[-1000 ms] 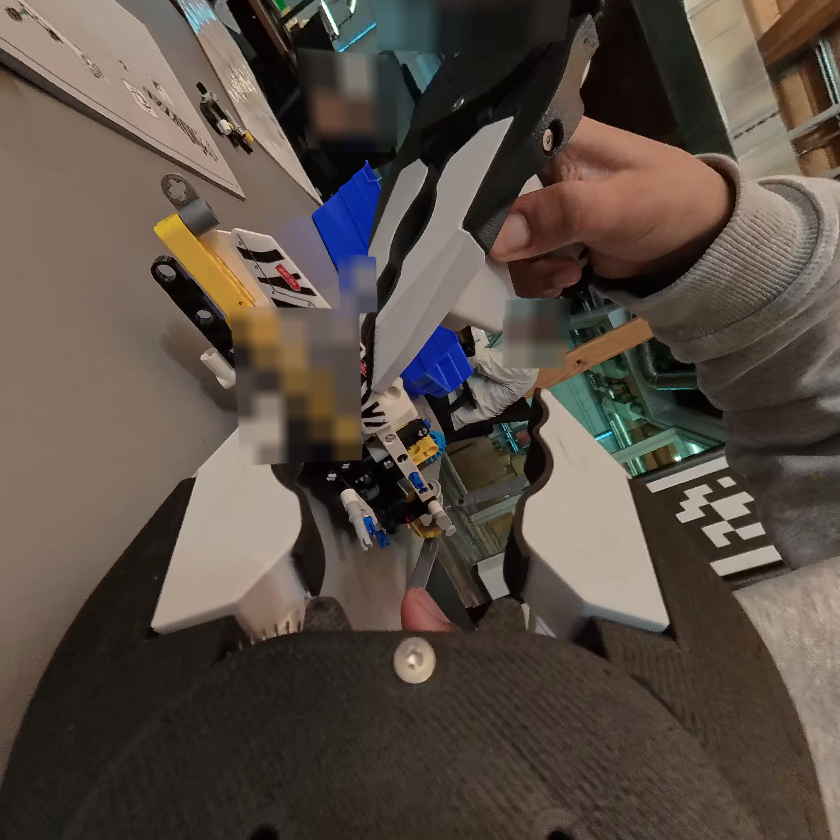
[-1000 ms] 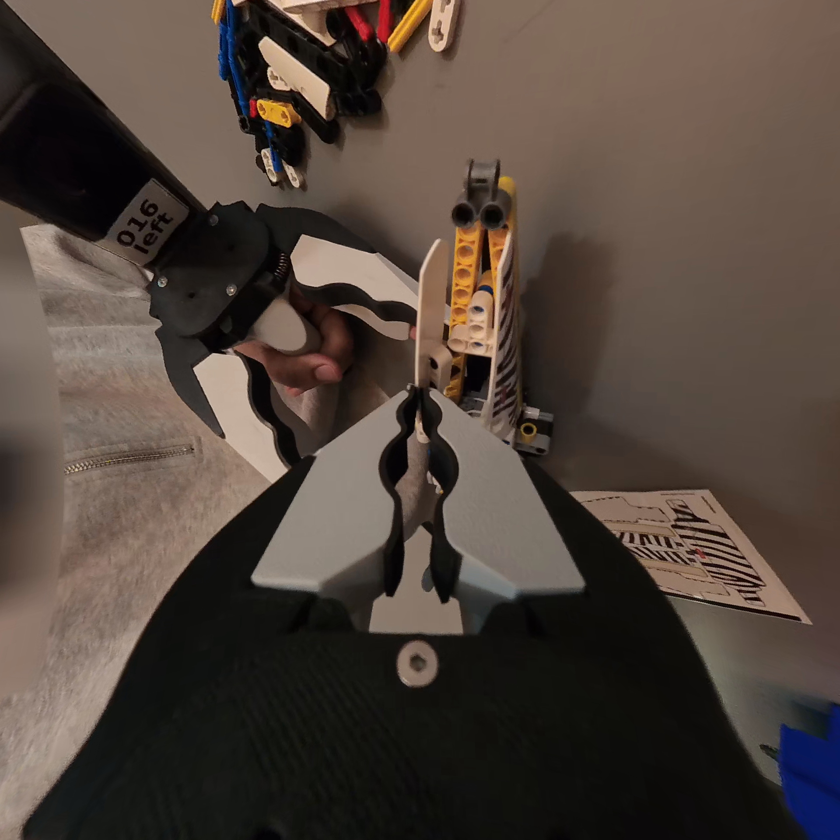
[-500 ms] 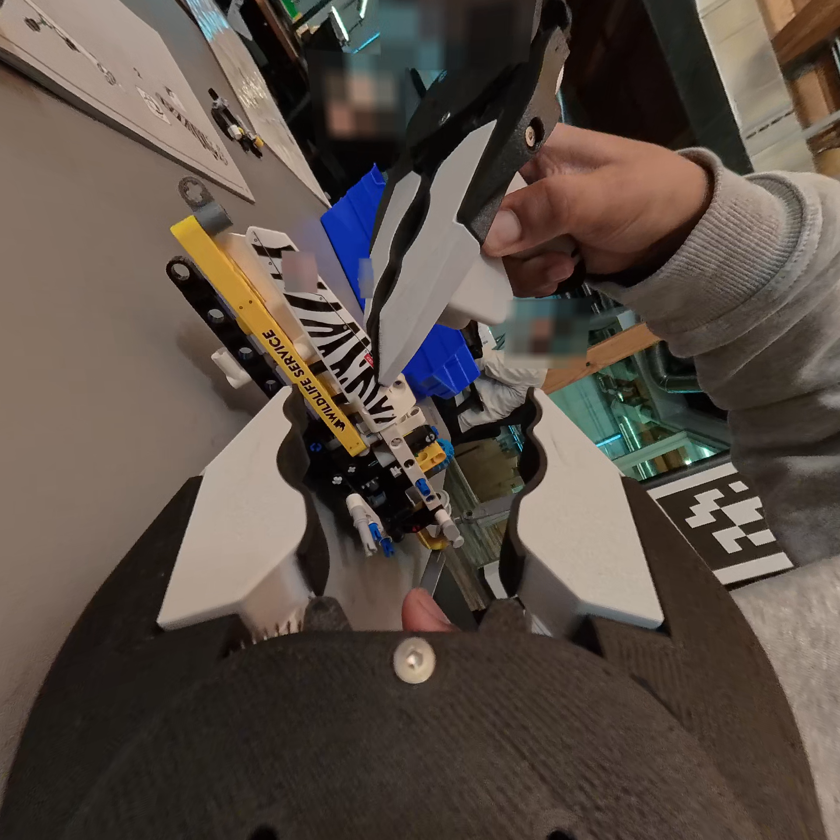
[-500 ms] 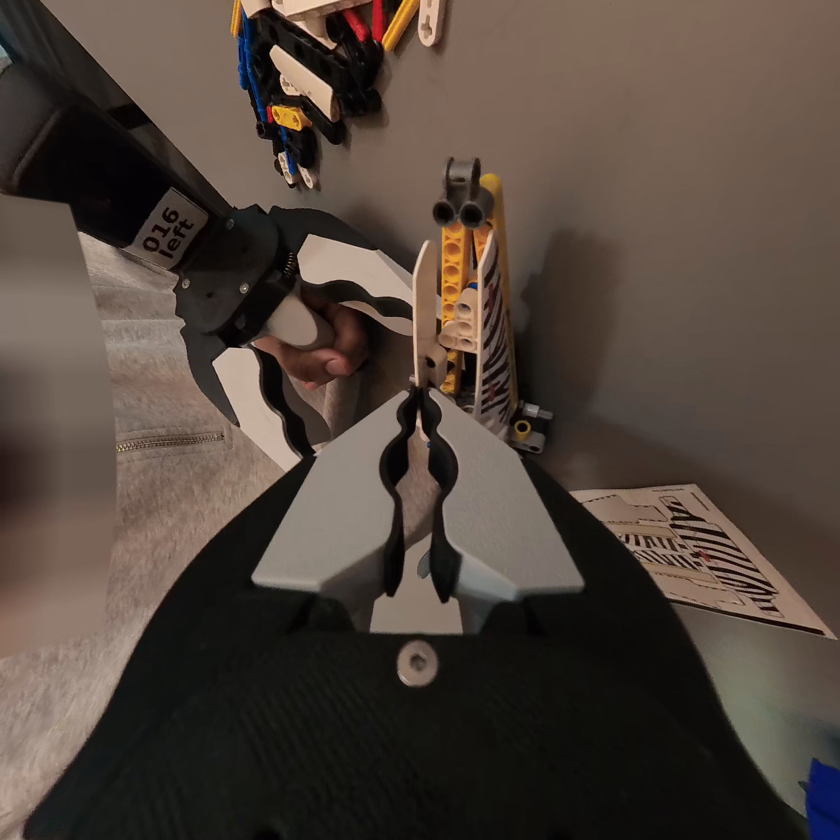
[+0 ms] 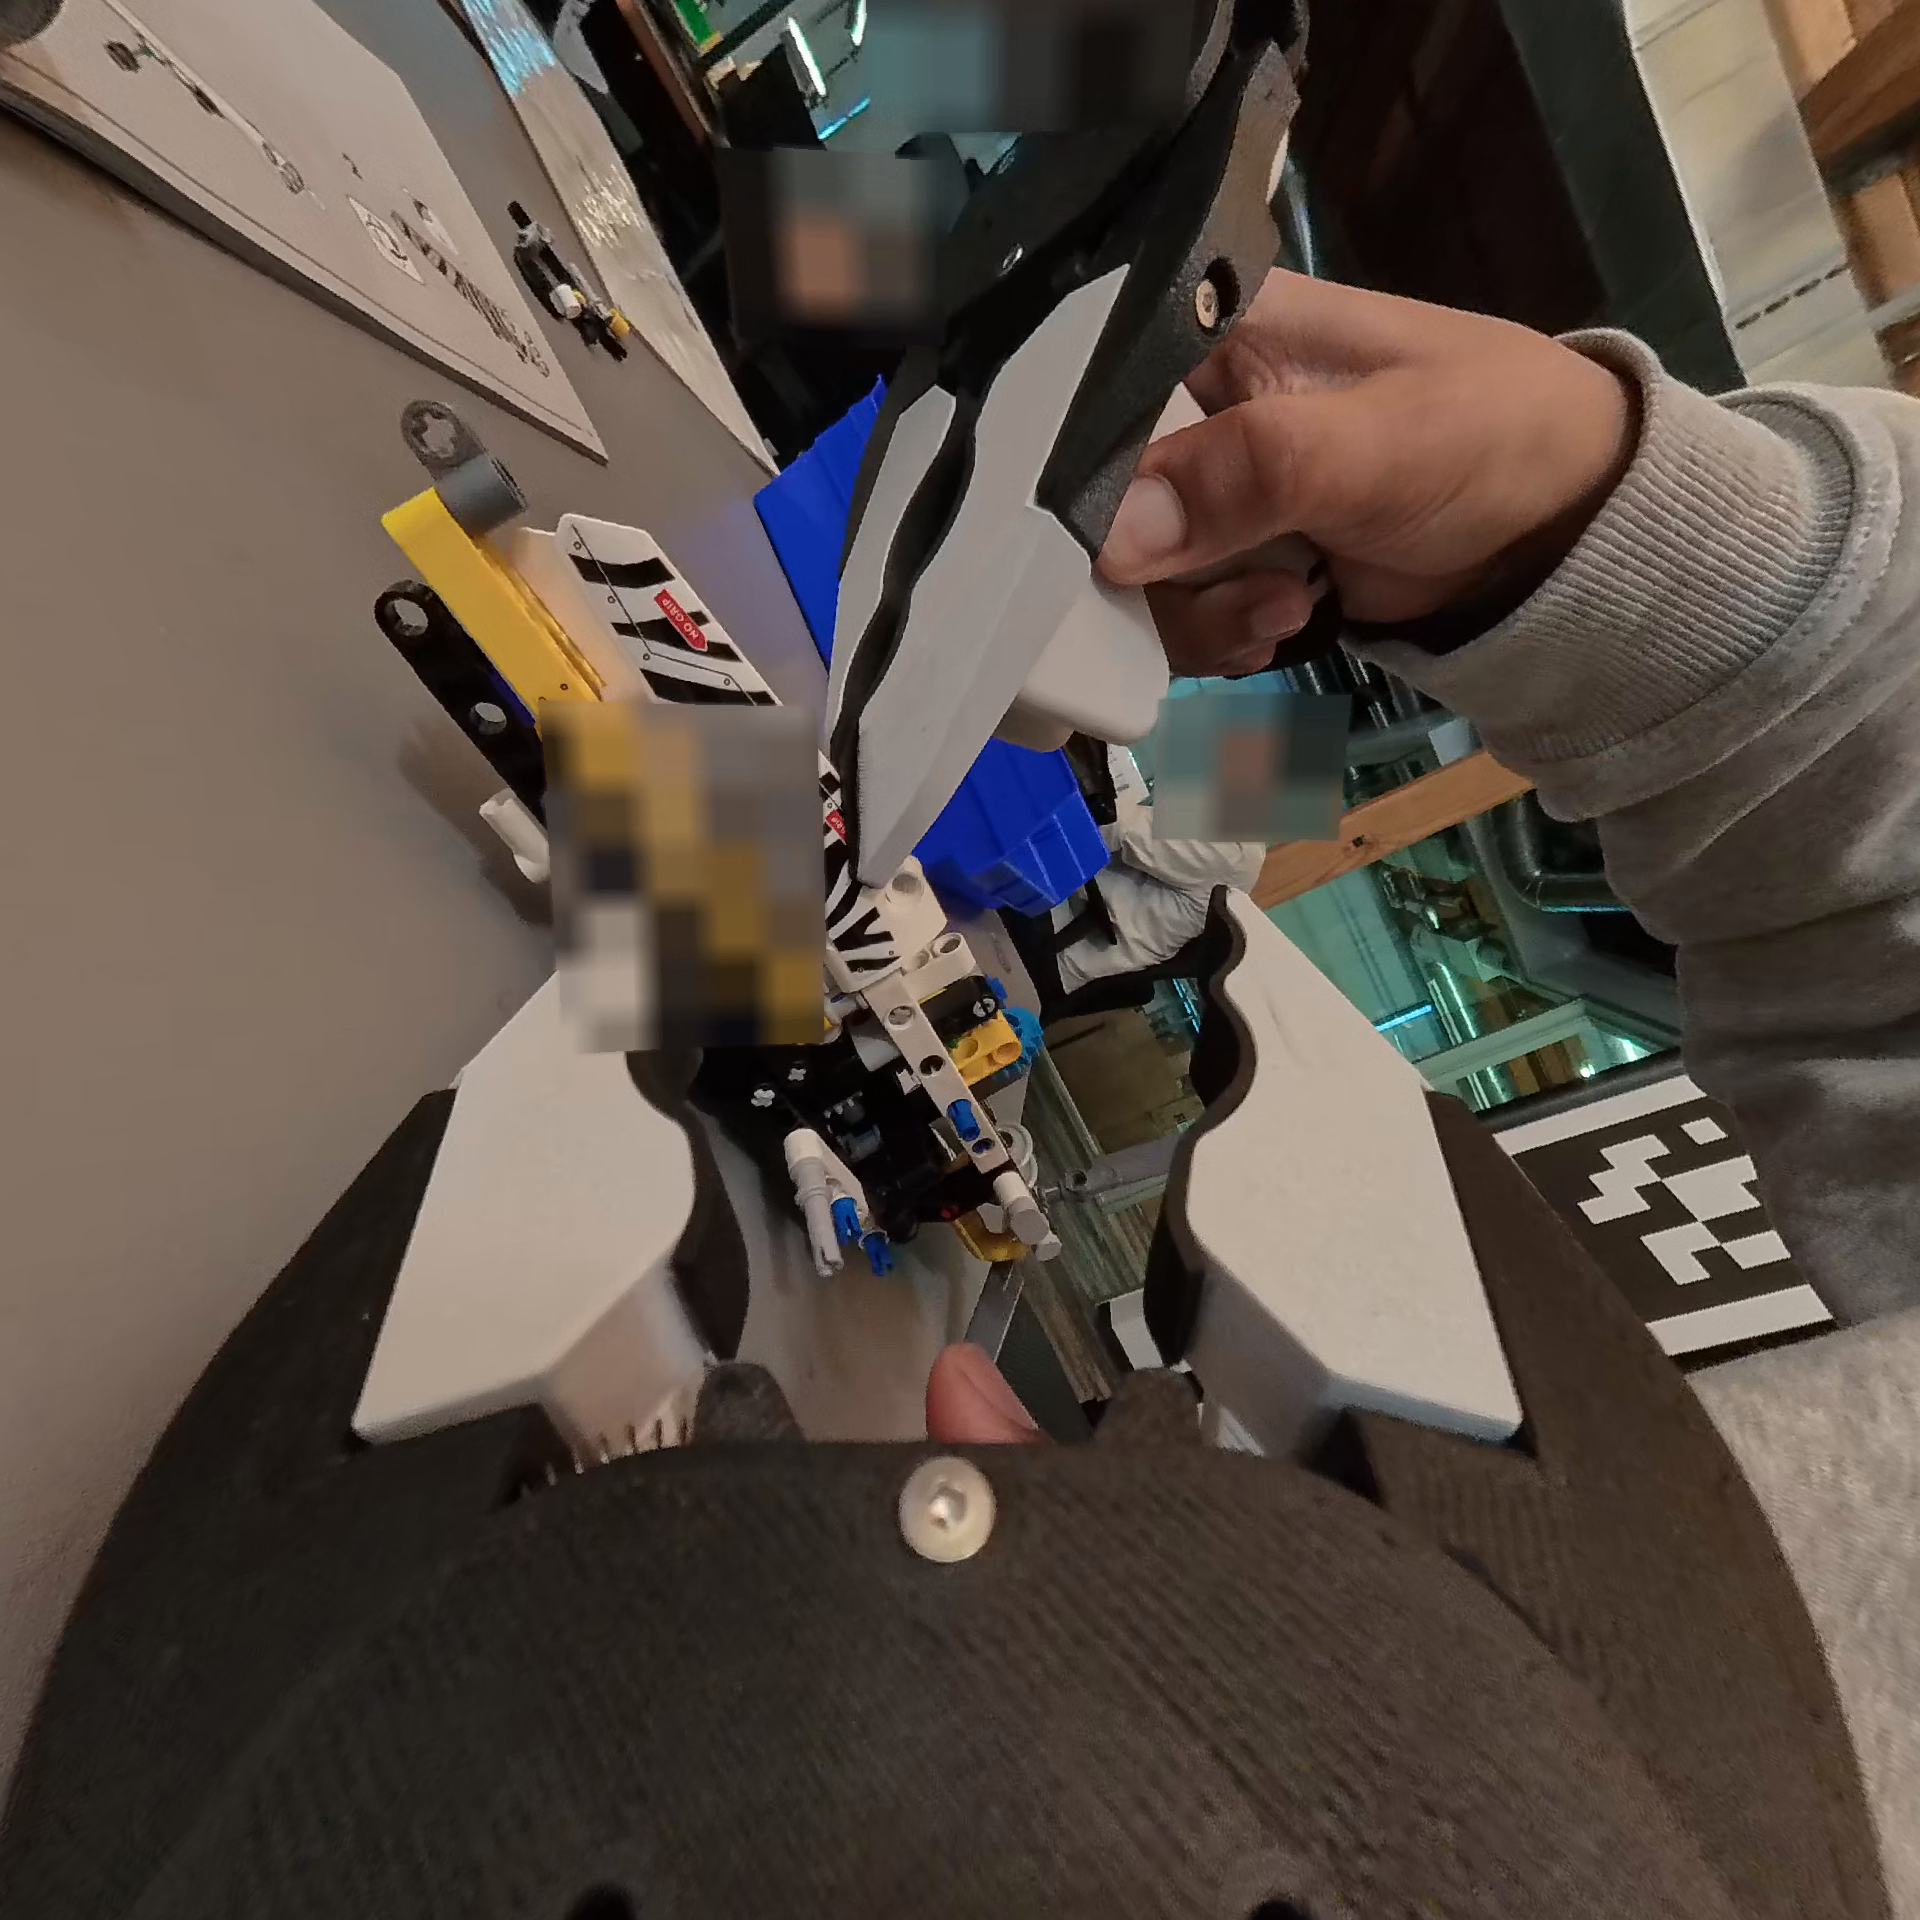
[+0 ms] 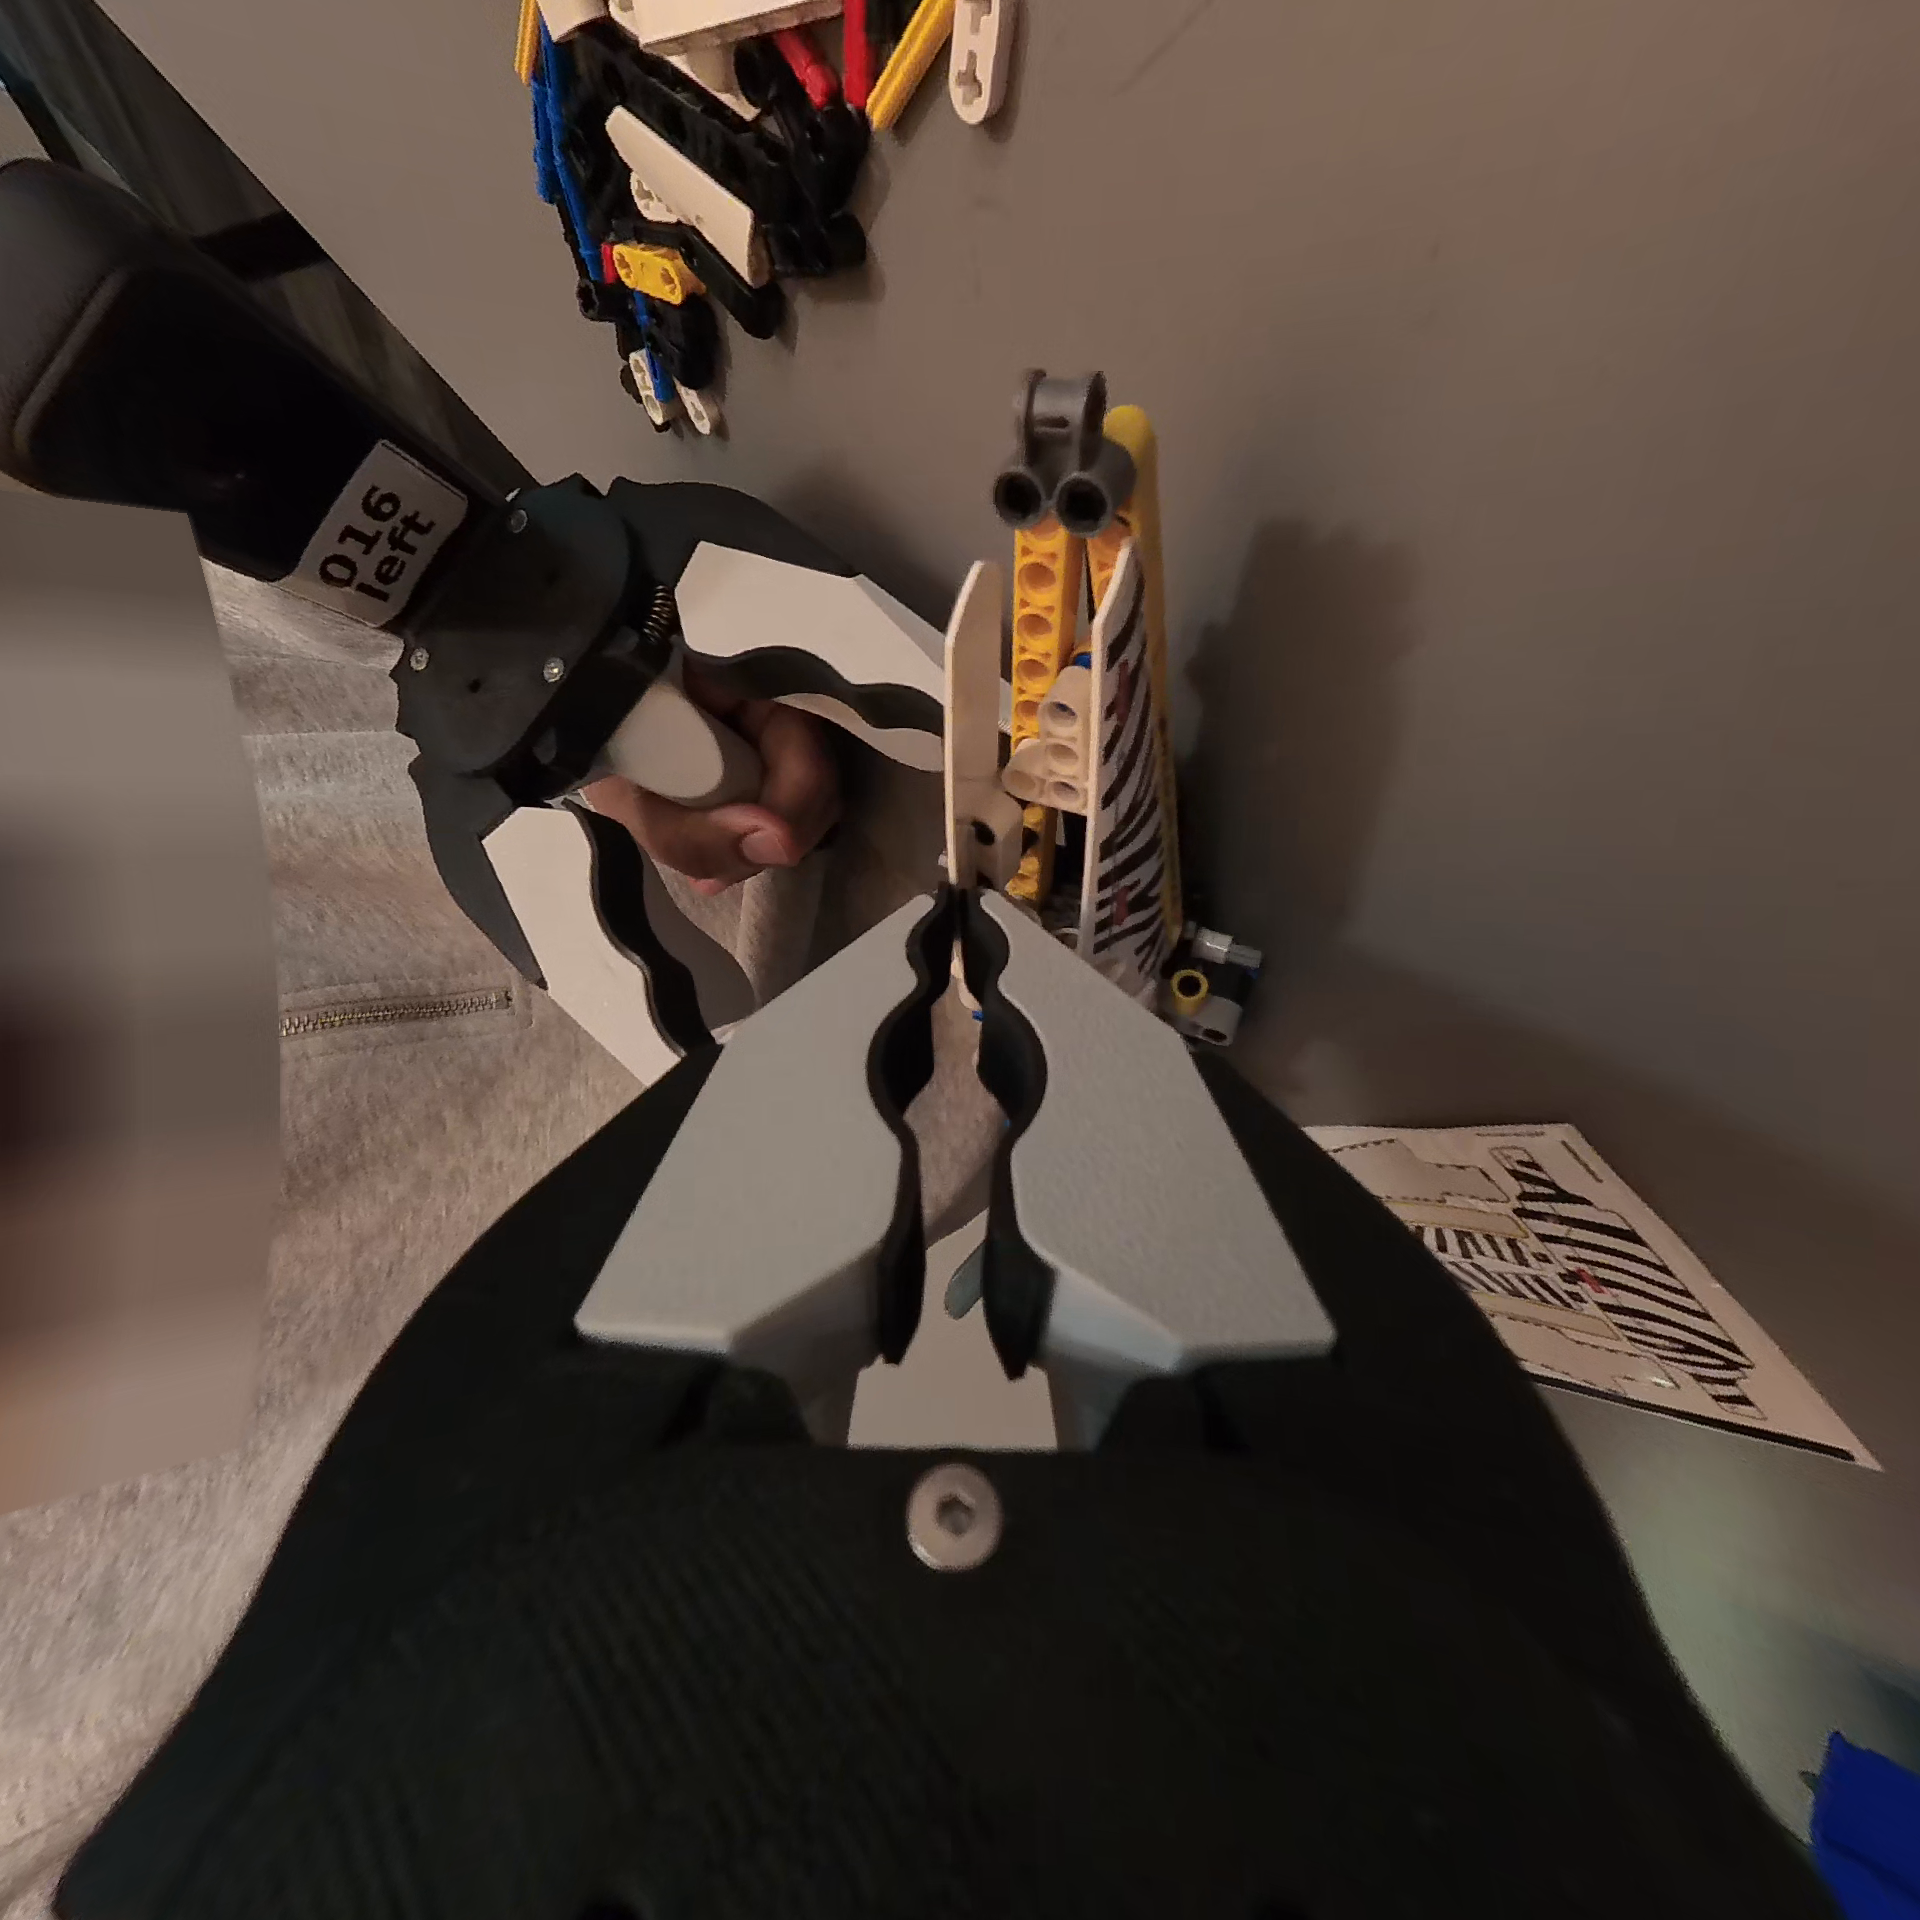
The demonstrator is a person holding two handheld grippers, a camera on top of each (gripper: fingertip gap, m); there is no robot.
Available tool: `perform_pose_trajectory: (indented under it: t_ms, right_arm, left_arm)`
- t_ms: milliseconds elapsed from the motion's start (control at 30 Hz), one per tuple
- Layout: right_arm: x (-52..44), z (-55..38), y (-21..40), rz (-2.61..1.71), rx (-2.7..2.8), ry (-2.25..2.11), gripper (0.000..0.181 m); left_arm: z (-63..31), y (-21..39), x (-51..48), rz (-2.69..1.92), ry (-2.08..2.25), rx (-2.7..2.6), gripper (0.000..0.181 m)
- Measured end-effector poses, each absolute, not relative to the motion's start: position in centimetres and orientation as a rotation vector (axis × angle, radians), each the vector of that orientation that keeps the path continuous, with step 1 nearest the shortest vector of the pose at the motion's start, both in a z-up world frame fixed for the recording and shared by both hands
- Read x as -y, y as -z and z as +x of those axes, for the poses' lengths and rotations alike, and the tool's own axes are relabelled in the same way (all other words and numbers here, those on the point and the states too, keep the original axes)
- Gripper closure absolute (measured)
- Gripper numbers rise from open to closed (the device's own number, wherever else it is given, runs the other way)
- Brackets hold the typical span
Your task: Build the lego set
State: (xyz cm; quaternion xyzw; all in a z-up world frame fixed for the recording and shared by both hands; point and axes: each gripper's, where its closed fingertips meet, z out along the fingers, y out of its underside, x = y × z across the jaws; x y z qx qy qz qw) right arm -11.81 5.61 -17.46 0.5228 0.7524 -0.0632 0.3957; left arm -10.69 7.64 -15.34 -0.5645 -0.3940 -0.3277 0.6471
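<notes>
A grey tabletop (image 6: 1558, 520) carries the half-built lego model (image 6: 1091, 727). The left tongs (image 5: 935, 1091), spread wide, flank the model's near end. The right tongs (image 6: 961, 914), pressed together, pinch its white panel (image 6: 971, 707). Beyond lies a loose parts pile (image 6: 707, 187); beside the right tongs, a sticker sheet (image 6: 1558, 1268).
</notes>
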Motion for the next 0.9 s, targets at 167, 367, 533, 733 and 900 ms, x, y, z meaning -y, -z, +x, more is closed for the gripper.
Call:
perform_pose_trajectory:
  t_ms: [167,367,533,733,900]
  right_arm:
    - [-5.6,-11.9,17.7,1.325,-1.925,0.153,0.181]
    - [-5.7,-11.7,17.6,1.343,-1.91,0.114,0.181]
    - [-5.4,-11.5,18.0,1.319,-1.999,0.087,0.181]
    - [-4.7,-11.2,17.2,1.3,-2.003,0.136,0.166]
    - [-5.2,-11.4,16.6,1.31,-2.087,0.155,0.151]
  left_arm:
    - [-10.8,15.4,-7.6,-1.283,0.738,0.904,0.084]
    - [-10.7,15.4,-7.7,-1.295,0.731,0.893,0.084]
    - [-10.2,15.5,-8.0,-1.332,0.73,0.871,0.074]
    - [-10.4,15.2,-7.8,-1.295,0.756,0.867,0.077]
    - [-10.4,15.0,-7.6,-1.274,0.77,0.862,0.084]
